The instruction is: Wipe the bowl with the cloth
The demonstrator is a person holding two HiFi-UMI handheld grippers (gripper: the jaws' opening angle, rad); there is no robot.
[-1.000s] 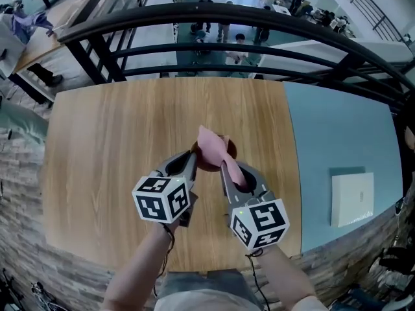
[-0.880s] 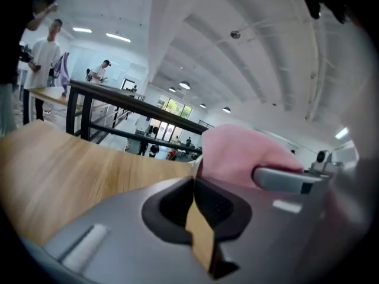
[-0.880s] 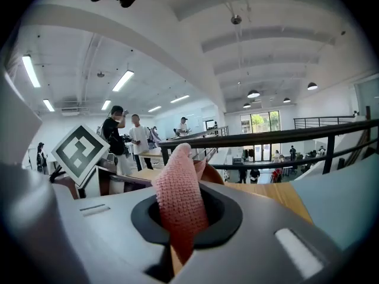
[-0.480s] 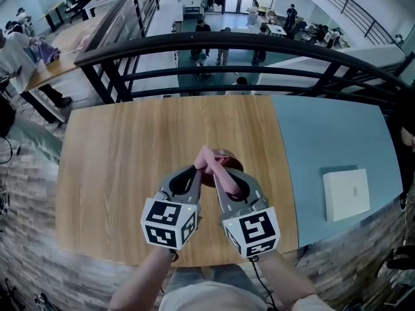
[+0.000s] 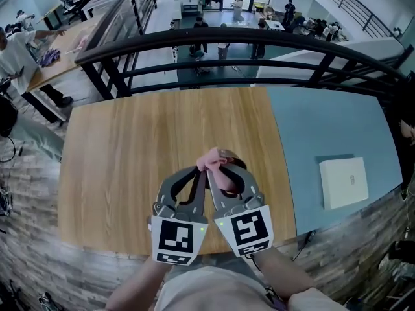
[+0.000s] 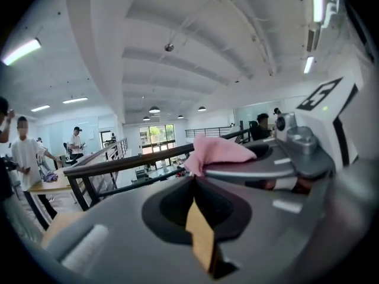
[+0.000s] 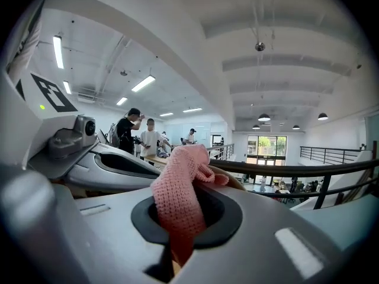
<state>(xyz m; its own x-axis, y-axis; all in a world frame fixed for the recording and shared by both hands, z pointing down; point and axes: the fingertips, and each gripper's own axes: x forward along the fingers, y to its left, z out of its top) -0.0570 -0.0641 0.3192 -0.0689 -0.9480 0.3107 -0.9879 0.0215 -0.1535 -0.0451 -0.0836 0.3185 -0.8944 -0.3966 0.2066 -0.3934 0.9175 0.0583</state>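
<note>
Both grippers are raised above the wooden table (image 5: 117, 161), their tips meeting. My right gripper (image 5: 217, 167) is shut on the pink knitted cloth (image 5: 211, 159), which runs between its jaws (image 7: 177, 200) and bunches up over the tips (image 6: 216, 151). The brown wooden bowl (image 5: 233, 158) hangs just behind the tips, mostly hidden by the cloth and the right gripper; a tan stretch of its rim (image 7: 234, 179) shows beside the cloth. My left gripper (image 5: 205, 168) is shut with its tips (image 6: 192, 179) at the bowl's near rim, against the cloth.
A teal surface (image 5: 324, 128) adjoins the table on the right and bears a white box (image 5: 343, 182). A black railing (image 5: 259, 41) runs along the table's far edge, with people on a lower floor beyond. A person (image 5: 19, 50) stands at far left.
Both grippers have risen toward the camera with the cloth and bowl, their marker cubes now lower in the head view. The left gripper has rolled and the two have drawn closer together.
</note>
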